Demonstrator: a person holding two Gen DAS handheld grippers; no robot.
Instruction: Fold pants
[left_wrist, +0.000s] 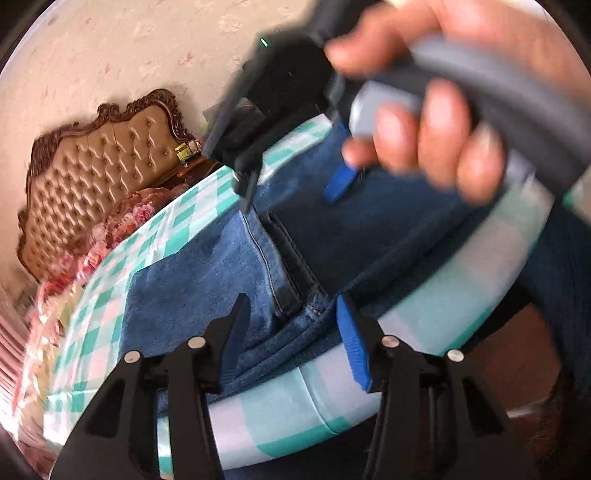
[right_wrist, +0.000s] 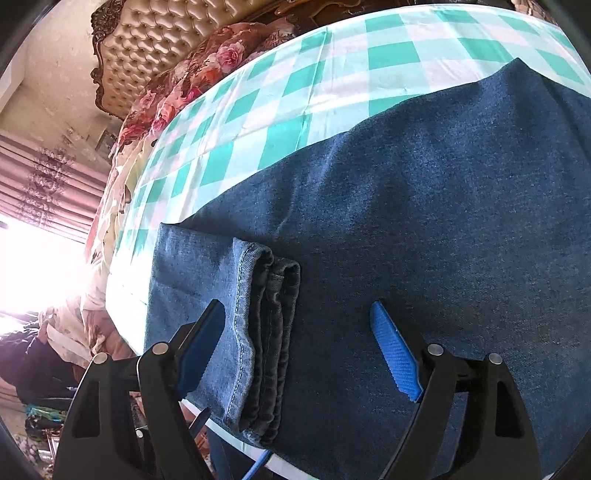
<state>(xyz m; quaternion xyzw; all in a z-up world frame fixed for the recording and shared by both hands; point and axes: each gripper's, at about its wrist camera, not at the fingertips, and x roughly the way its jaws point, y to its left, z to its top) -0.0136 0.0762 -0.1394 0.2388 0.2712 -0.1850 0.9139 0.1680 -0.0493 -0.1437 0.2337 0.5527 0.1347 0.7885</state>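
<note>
Blue denim pants (left_wrist: 207, 273) lie folded on a table with a green and white checked cloth (left_wrist: 110, 295). My left gripper (left_wrist: 291, 332) is open just above the near edge of the pants, its blue pads either side of a seam. My right gripper (right_wrist: 299, 343) is open over the pants (right_wrist: 424, 221), with the stacked leg hems (right_wrist: 269, 332) between its fingers. In the left wrist view the right gripper (left_wrist: 340, 184) is held by a hand, blurred, above the dark denim.
A tufted headboard (left_wrist: 103, 173) and floral bedding (left_wrist: 122, 229) stand behind the table. Pink curtains (right_wrist: 48, 177) and a bright window are at the left. The table's front edge (left_wrist: 295, 413) is close to my left gripper.
</note>
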